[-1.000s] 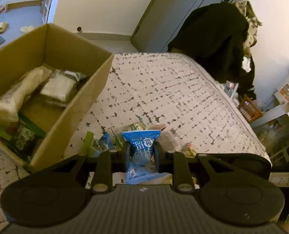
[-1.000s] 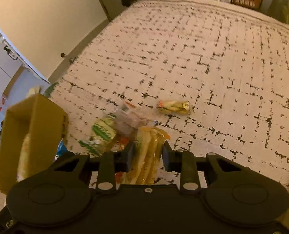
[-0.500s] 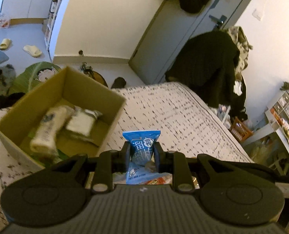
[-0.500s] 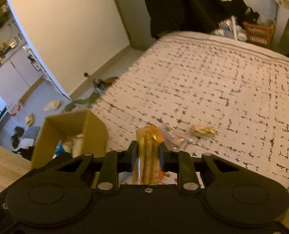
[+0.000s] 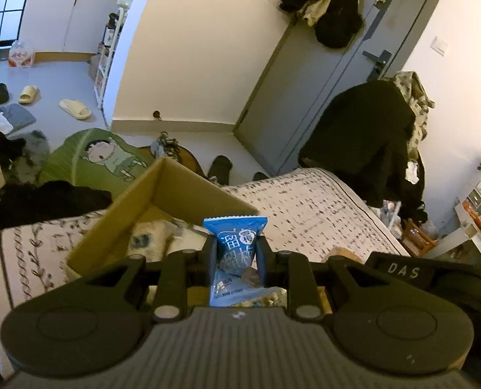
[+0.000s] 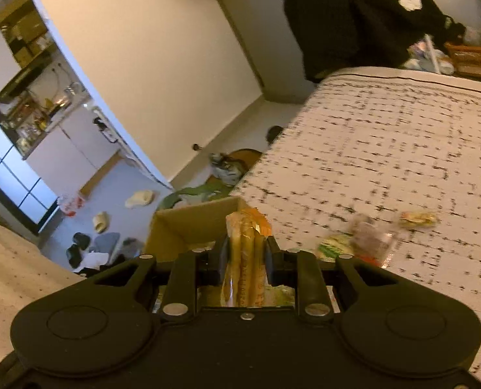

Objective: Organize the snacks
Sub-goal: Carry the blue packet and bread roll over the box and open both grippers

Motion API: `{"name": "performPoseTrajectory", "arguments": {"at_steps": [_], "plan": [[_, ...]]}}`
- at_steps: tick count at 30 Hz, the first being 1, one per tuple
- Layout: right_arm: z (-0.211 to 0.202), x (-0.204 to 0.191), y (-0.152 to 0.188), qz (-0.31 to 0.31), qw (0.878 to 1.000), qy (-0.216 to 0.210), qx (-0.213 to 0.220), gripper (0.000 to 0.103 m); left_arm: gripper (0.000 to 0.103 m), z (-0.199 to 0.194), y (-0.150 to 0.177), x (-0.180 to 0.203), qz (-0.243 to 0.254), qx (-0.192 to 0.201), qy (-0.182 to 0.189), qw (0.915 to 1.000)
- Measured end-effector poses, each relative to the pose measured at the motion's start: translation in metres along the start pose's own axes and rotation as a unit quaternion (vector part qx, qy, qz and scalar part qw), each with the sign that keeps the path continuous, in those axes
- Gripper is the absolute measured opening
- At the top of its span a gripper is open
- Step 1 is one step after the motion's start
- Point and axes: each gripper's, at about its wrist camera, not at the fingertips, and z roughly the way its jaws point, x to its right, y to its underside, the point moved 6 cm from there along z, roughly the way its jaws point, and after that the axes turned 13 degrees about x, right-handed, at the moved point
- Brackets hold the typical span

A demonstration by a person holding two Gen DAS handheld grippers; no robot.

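My left gripper (image 5: 236,253) is shut on a blue snack packet (image 5: 235,246) and holds it high above the bed, just right of the open cardboard box (image 5: 117,214), which holds several pale packets. My right gripper (image 6: 245,253) is shut on a clear pack of yellow-orange sticks (image 6: 245,253), raised near the same box (image 6: 188,227). Loose snacks stay on the patterned bed cover: a green packet (image 6: 332,246), a clear packet (image 6: 370,236) and a small yellow one (image 6: 418,218).
The bed (image 5: 308,201) runs toward a grey door (image 5: 321,74) and a chair piled with dark clothes (image 5: 360,136). A green cushion (image 5: 94,159), slippers (image 5: 75,108) and clothes lie on the floor beyond the bed's edge.
Both grippers have risen well above the bed with their packets held. The box and loose snacks now look smaller and lower in both views.
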Motion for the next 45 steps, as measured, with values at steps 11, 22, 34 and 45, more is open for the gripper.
{"name": "performPoseTrajectory", "arguments": {"at_steps": [11,22,34,45], "plan": [[0.011,-0.008,0.002,0.003,1.000,-0.017,0.002,0.023,0.023,0.012,-0.002,-0.038,-0.034,-0.022,0.001,0.9992],[0.021,-0.024,0.012,-0.004,0.998,-0.052,-0.019,0.023,0.026,0.015,-0.005,-0.058,-0.027,-0.019,-0.028,0.9991],[0.009,-0.015,0.014,0.009,0.998,-0.039,-0.047,0.042,0.048,0.009,-0.008,-0.064,-0.015,-0.025,-0.043,0.9986],[-0.005,0.003,0.013,0.000,0.998,-0.010,-0.066,0.059,0.077,-0.002,-0.010,-0.058,0.001,-0.032,-0.061,0.9976]]}}
